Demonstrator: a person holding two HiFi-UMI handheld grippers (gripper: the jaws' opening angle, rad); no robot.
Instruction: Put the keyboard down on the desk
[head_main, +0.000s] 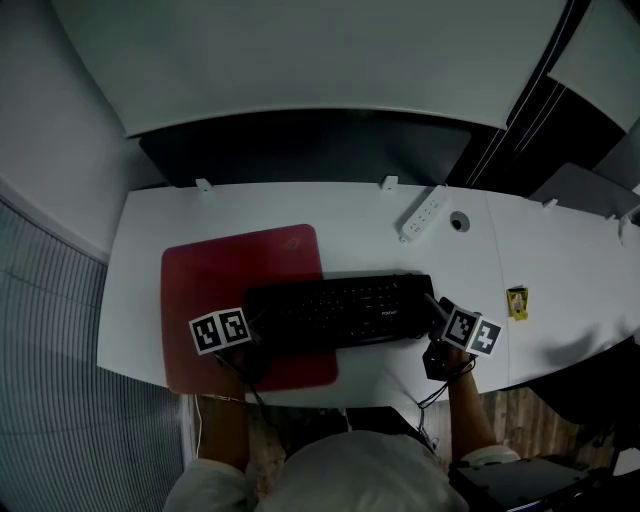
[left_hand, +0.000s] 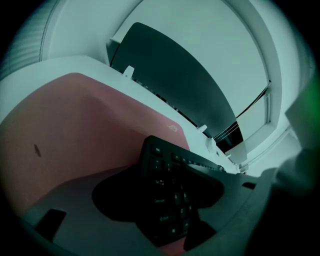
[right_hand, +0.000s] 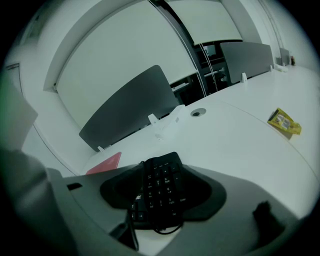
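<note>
A black keyboard (head_main: 340, 310) lies flat on the white desk (head_main: 560, 260), its left part resting on a red mat (head_main: 230, 275). My left gripper (head_main: 252, 338) is at the keyboard's left end. In the left gripper view the jaws stand wide, with that end of the keyboard (left_hand: 167, 197) between them and the pads off it. My right gripper (head_main: 438, 318) is at the right end. In the right gripper view the number-pad end of the keyboard (right_hand: 160, 190) lies in the gap of its open jaws, with a loop of cable at its near edge.
A white power strip (head_main: 422, 213) and a round cable grommet (head_main: 459, 221) sit behind the keyboard. A small yellow packet (head_main: 517, 301) lies on the desk to the right. A dark partition (head_main: 300, 145) stands along the desk's back edge.
</note>
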